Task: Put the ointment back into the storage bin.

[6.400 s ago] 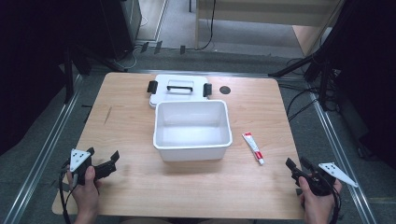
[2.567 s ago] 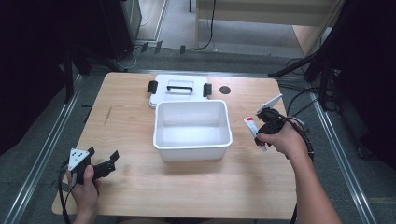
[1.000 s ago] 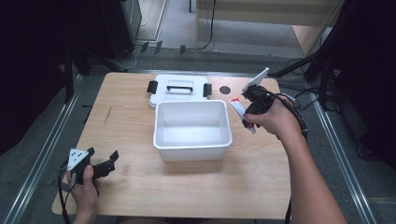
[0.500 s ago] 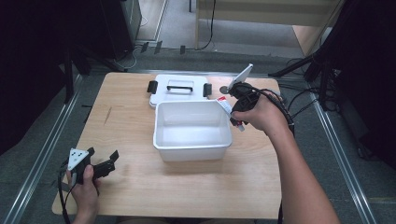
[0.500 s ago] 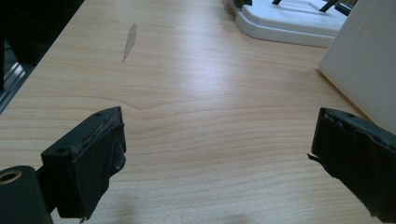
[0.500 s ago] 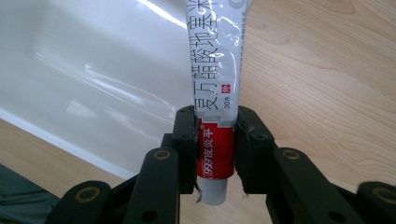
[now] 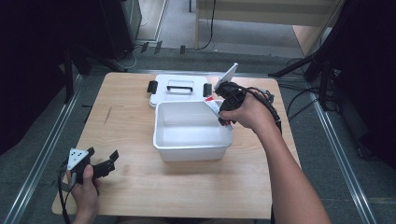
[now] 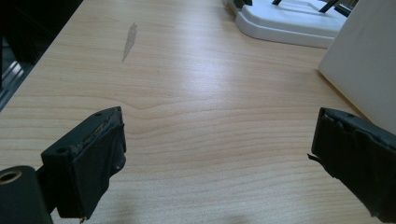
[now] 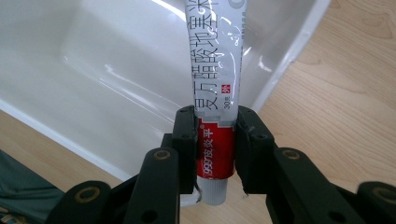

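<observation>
A white and red ointment tube (image 9: pixel 215 88) sits clamped between the black jaws of my right gripper (image 9: pixel 215 149), which is shut on its red end near the cap. In the high view the right gripper (image 7: pixel 224 108) holds the tube (image 7: pixel 212 105) over the far right corner of the white plastic bin (image 7: pixel 192 150). Below the tube lies the bin's bare inside (image 9: pixel 93 70). My left gripper (image 7: pixel 108 163) rests on the table near the front left corner, open with nothing between its jaws; in its own view the left gripper (image 8: pixel 219 154) points across bare wood.
The bin's white lid (image 7: pixel 179 90) with black clasps lies flat behind the bin. The wooden table (image 7: pixel 126 116) has a small grey mark (image 8: pixel 130 41) at the left. Cables trail off the table's right side behind my right hand.
My right gripper has carried the tube leftward from beside the bin's right edge to above its far right corner. The left gripper has stayed put.
</observation>
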`<state>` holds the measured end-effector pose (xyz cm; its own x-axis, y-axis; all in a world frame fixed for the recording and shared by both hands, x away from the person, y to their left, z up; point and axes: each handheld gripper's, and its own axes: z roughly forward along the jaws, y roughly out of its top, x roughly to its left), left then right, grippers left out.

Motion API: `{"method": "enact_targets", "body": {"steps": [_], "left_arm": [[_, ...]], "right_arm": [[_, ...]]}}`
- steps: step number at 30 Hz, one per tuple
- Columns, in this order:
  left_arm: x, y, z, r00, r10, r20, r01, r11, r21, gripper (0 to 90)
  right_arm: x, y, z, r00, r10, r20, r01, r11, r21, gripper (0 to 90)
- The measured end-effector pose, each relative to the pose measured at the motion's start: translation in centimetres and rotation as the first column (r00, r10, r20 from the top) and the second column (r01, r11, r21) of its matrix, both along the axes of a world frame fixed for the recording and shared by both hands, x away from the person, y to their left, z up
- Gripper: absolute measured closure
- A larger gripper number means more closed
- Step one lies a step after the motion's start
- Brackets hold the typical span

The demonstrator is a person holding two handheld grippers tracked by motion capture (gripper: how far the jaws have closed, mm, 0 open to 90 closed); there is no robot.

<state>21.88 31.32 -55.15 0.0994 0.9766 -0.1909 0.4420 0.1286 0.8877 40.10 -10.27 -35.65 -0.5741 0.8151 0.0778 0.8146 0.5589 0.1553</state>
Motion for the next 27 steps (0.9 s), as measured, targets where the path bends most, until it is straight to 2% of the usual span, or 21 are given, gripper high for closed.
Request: {"method": "enact_targets", "body": {"steps": [10, 16, 19, 21, 23, 27], "left_arm": [[0.0, 0.0, 0.0, 1.0, 0.0, -0.002, 0.0, 1.0, -0.003, 3.9], [0.1, 0.1, 0.0, 1.0, -0.001, -0.003, 0.001, 1.0, -0.005, 3.9], [0.0, 0.1, 0.0, 1.0, -0.001, -0.003, 0.001, 1.0, -0.006, 3.9], [0.1, 0.0, 0.0, 1.0, 0.0, -0.003, 0.0, 1.0, -0.005, 3.9], [0.1, 0.1, 0.0, 1.0, 0.0, -0.004, 0.0, 1.0, -0.005, 3.9], [0.1, 0.0, 0.0, 1.0, 0.001, -0.003, -0.001, 1.0, -0.002, 3.9]], "right_arm": [[0.0, 1.8, -0.6, 0.9979, 0.064, -0.004, -0.064, 0.998, 0.027, 73.0], [0.0, 2.4, -1.0, 0.9902, 0.139, 0.006, -0.14, 0.989, 0.046, 72.9], [-0.1, 2.6, -1.3, 0.9789, 0.204, 0.02, -0.204, 0.978, 0.035, 72.8], [-0.3, 2.5, -1.5, 0.9646, 0.259, 0.05, -0.26, 0.965, 0.019, 72.8], [-0.4, 2.5, -1.5, 0.9557, 0.289, 0.057, -0.29, 0.957, 0.013, 72.8], [-0.7, 2.3, -1.9, 0.922, 0.38, 0.073, -0.383, 0.924, 0.019, 72.7]]}}
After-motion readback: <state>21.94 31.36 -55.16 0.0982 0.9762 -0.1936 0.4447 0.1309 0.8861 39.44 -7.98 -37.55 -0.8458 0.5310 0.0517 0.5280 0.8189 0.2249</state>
